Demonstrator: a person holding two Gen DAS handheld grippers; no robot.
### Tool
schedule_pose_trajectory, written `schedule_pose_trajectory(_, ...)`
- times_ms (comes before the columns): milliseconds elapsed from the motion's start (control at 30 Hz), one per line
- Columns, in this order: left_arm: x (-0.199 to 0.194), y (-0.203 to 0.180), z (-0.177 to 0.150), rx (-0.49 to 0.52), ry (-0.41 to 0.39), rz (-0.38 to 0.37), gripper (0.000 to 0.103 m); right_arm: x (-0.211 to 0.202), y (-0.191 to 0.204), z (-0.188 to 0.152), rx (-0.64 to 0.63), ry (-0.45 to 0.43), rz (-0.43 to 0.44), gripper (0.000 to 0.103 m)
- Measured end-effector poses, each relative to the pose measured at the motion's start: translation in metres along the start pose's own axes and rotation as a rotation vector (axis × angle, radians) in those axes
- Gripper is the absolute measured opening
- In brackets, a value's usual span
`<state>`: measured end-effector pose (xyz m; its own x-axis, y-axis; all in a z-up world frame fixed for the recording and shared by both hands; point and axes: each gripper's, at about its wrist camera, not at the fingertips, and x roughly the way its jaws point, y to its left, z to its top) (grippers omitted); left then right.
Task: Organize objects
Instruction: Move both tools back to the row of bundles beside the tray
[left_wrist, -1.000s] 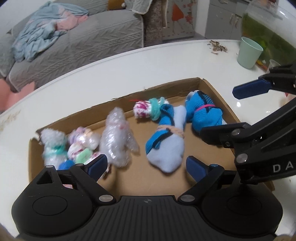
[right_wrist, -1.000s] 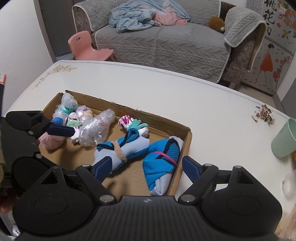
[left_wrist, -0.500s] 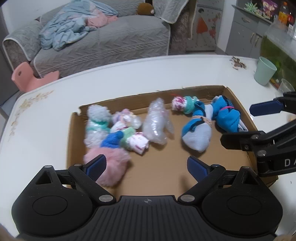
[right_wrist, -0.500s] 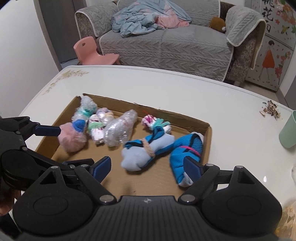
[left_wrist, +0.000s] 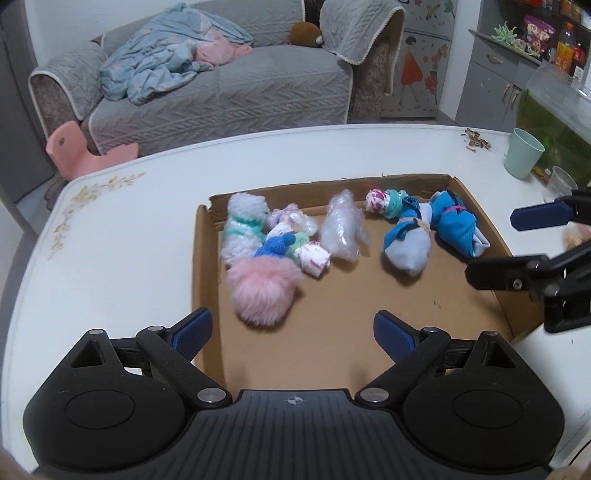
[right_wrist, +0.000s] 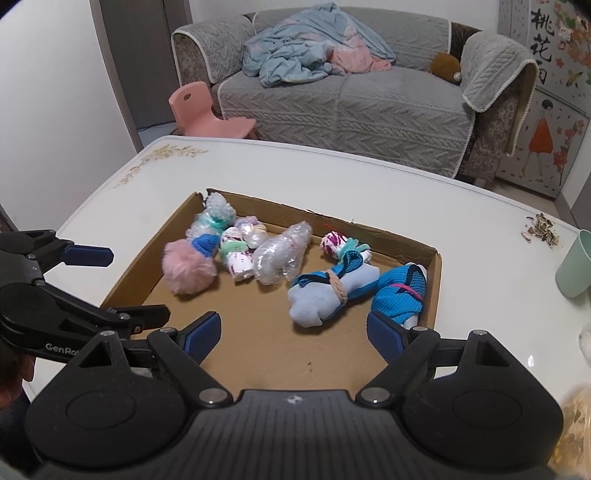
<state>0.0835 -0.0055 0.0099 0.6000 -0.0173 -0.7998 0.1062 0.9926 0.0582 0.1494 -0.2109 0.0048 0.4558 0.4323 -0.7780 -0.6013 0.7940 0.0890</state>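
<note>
Both grippers, left (left_wrist: 292, 332) and right (right_wrist: 294, 330), hang spread wide, holding nothing, above the tray (left_wrist: 476, 206). Inside lie a pink pompom (left_wrist: 264, 286), a clear bundle (left_wrist: 343, 230) and blue socks (left_wrist: 458, 227).

Background stuff: there's a grey sofa (left_wrist: 221, 96) behind the white tabletop (left_wrist: 122, 236), with a crumpled blue blanket (left_wrist: 155, 70) and something pink bunched on the seat. A brown plush thing (left_wrist: 304, 34) sits near the sofa's arm, next to a grey throw (left_wrist: 354, 33) draped over it. Little pink kids' chair (right_wrist: 207, 114) on the floor just beside the sofa. On the tabletop's far corner, a mint green cup (left_wrist: 522, 153) and a small pile of seed shells (left_wrist: 474, 139) near it. Fish tank (left_wrist: 554, 110) with greenish water right behind the cup.
</note>
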Motion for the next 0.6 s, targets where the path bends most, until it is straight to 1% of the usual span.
schedule_pose_trajectory(167,-0.015,0.007,-0.017,-0.005,-0.005,0.004,0.096,-0.01,0.008,-0.007,-0.01,-0.014,0.008,0.085)
schedule_pose_trajectory(333,-0.032,0.018,-0.045,0.007,-0.02,0.022,0.097,-0.023,0.013,-0.026,-0.015,-0.042,0.024,0.087)
schedule_pose_trajectory(467,-0.04,0.031,-0.08,-0.017,-0.041,-0.018,0.097,-0.029,0.013,-0.058,-0.034,-0.078,0.049,0.087)
schedule_pose_trajectory(533,-0.04,0.038,-0.1,-0.024,-0.063,-0.018,0.097,-0.031,0.011,-0.081,-0.06,-0.112,0.06,0.086)
schedule_pose_trajectory(600,-0.034,0.046,-0.114,-0.045,-0.06,-0.02,0.096,-0.03,0.012,-0.101,-0.089,-0.141,0.064,0.086)
